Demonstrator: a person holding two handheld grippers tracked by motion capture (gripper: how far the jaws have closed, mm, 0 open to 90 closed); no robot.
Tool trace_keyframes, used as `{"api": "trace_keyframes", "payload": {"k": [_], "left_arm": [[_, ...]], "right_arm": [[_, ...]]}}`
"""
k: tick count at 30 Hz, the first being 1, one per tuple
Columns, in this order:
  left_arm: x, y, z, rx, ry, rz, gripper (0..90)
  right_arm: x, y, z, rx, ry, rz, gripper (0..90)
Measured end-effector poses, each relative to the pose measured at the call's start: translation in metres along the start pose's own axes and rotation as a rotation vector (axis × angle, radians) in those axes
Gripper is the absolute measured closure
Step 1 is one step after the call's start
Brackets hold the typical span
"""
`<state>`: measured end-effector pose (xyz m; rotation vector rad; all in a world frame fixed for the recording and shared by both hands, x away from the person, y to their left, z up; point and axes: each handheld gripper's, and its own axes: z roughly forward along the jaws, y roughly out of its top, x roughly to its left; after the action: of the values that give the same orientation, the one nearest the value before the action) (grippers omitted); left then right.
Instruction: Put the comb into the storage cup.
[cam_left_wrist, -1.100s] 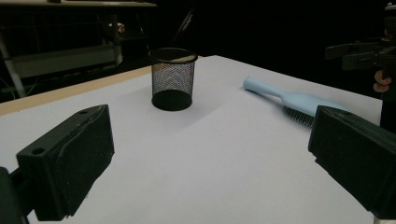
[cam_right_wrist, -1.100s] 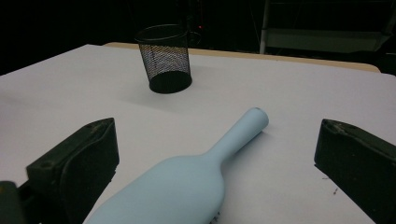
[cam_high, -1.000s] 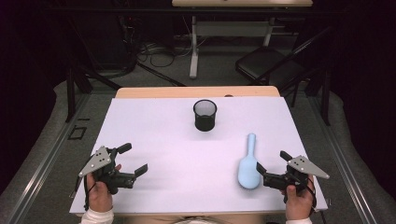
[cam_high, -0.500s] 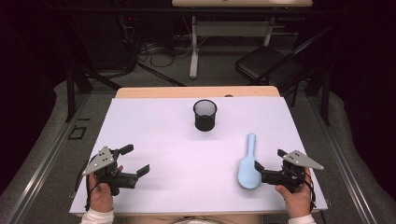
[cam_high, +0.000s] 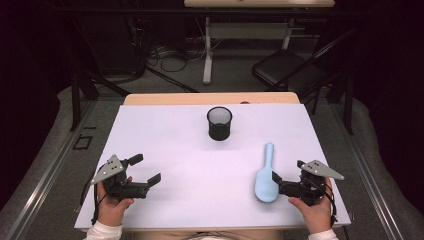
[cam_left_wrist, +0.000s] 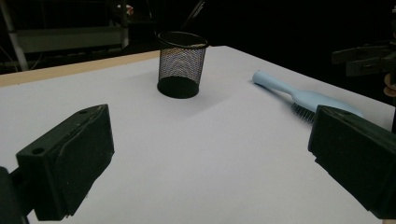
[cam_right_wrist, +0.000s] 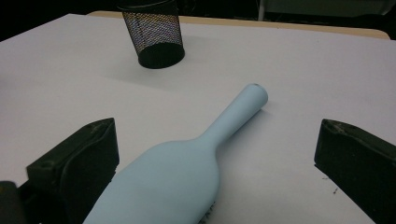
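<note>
Two grippers low on a white counter (cam_high: 170, 145)

The cup (cam_high: 219, 123) stands mid-counter; the brush (cam_high: 265, 175) lies nearer and right of it, the right gripper (cam_high: 280, 183) at its head, the left gripper (cam_high: 145, 170) well left, fingers apart.

My right gripper (cam_high: 278, 182) has slid toward nine o'clock since a second ago, closing in from just off the light blue hairbrush (cam_high: 265, 176) until its wide-spread jaws now reach the head's three o'clock edge; in the right gripper view the brush head (cam_right_wrist: 173, 186) sits between them. The right hand (cam_high: 315, 210) has come along the same way and a touch toward six o'clock. My left gripper (cam_high: 145, 172) has drifted slightly toward six o'clock, its jaws just as far apart as before.
</note>
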<state>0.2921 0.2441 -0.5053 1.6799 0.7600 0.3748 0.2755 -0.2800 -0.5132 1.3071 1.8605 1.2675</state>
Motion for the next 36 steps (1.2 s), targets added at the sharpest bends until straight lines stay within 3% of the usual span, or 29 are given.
{"api": "trace_keyframes", "payload": {"k": [10,24,36], "left_arm": [[-0.002,0.001,-0.001,0.009,-0.011,0.014,0.3],[-0.005,0.000,0.000,0.036,-0.014,0.029,0.3],[-0.006,-0.001,0.001,0.048,-0.016,0.034,0.3]], "right_arm": [[-0.003,0.010,0.003,0.025,0.017,0.012,0.0],[-0.011,0.044,0.020,0.102,0.007,-0.022,1.1],[-0.018,0.058,0.042,0.169,0.017,-0.039,20.7]]}}
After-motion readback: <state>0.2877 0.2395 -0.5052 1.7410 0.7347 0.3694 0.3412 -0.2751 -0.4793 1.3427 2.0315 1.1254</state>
